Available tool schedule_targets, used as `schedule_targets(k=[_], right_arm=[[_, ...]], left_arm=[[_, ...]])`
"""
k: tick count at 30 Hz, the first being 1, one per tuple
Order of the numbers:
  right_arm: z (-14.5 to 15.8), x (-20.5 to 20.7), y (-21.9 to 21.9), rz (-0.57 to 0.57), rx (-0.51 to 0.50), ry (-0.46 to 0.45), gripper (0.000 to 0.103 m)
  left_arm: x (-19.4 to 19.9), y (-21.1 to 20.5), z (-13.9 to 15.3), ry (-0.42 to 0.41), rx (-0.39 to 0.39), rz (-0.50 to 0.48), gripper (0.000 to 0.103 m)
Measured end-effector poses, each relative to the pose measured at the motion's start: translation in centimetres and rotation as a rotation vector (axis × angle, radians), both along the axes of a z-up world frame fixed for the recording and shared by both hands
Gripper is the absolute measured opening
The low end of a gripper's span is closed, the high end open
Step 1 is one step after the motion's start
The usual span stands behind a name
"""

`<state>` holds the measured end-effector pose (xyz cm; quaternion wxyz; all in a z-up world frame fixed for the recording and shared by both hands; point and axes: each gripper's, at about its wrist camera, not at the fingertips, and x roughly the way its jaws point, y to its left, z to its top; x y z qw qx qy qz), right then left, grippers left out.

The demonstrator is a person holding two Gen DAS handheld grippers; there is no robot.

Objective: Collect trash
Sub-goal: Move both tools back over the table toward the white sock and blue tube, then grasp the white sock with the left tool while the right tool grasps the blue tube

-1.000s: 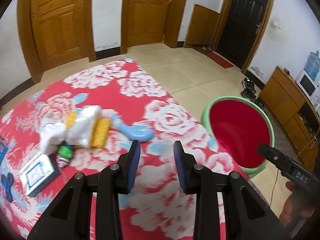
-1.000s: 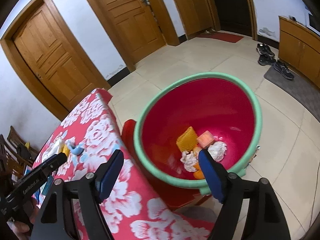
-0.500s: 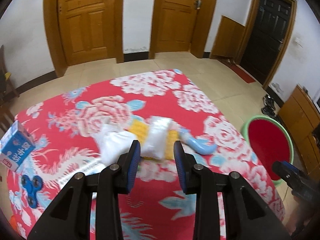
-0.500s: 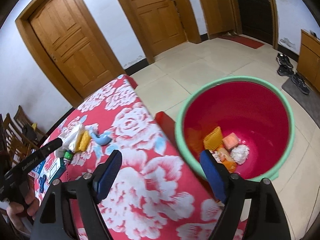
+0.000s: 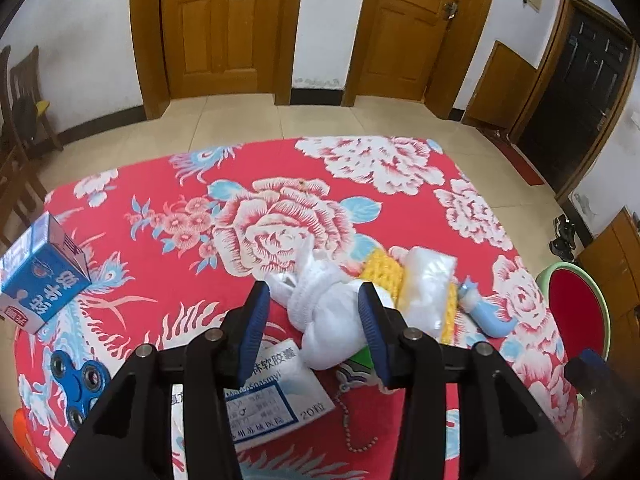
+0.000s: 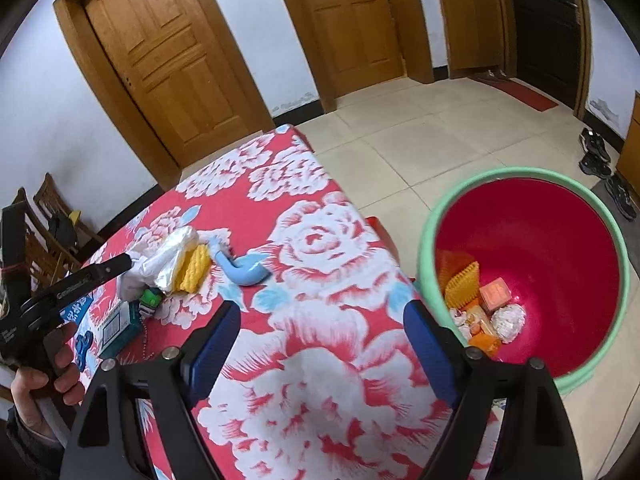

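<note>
- Table under a red cloth [image 5: 248, 160] printed with large white and pink flowers, filling most of both views.
- Round red bin with a green rim [image 6: 430, 240] on the tiled floor just beside the table's right edge; inside, a yellow ridged piece [image 6: 464, 284], a pink block [image 6: 495, 292], a white crumpled wad [image 6: 508, 320] and orange scraps.
- Right gripper [image 6: 326, 344] above bare cloth near the bin, jaws set wide, nothing between them.
- Left gripper [image 5: 312, 320] tilted down over the pile of trash, jaws just opened further and standing apart on either side of a crumpled white tissue [image 5: 324, 320]; right pad touching or nearly touching it, left pad clear.
- Beside the tissue: clear plastic bag [image 5: 430, 284] on a yellow knitted piece [image 5: 384, 276], then a light blue curved plastic part [image 5: 490, 320].
- Medicine box [image 5: 276, 392] lying flat under the left jaws, a bead chain [image 5: 352, 424] next to it.
- Blue milk carton [image 5: 40, 280] and blue fidget spinner [image 5: 76, 380] at the table's left edge.
</note>
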<state>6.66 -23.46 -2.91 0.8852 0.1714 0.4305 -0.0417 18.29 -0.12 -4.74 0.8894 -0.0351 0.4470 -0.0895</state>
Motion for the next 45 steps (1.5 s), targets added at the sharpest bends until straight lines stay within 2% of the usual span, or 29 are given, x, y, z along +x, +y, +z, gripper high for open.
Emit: schedule_targets(k=[18, 22, 29, 41, 44, 45], right_arm=[[-2.7, 6.7, 5.2, 0.162, -0.094, 0.077, 0.085], [-3.2, 7.8, 6.1, 0.179, -0.142, 0.078, 0.078], [-3.3, 8.4, 7.2, 0.199, -0.209, 0.055, 0.051], [-2.7, 7.0, 6.6, 0.183, -0.152, 0.03, 0.046], [-1.9, 6.0, 6.4, 0.169, -0.137, 0.003, 0.046], [-1.7, 5.8, 6.2, 0.166, -0.131, -0.004, 0.046]], left_arm=[[1.0, 1.1, -1.9, 0.011, -0.073, 0.019, 0.056], [1.2, 1.2, -2.1, 0.012, -0.079, 0.022, 0.06], [1.5, 1.4, -2.5, 0.022, -0.097, 0.036, 0.064], [1.4, 1.5, -2.6, 0.037, -0.115, 0.032, 0.064], [1.3, 1.4, -2.6, 0.034, -0.12, 0.02, 0.06], [1.2, 1.3, -2.5, 0.027, -0.12, 0.006, 0.053]])
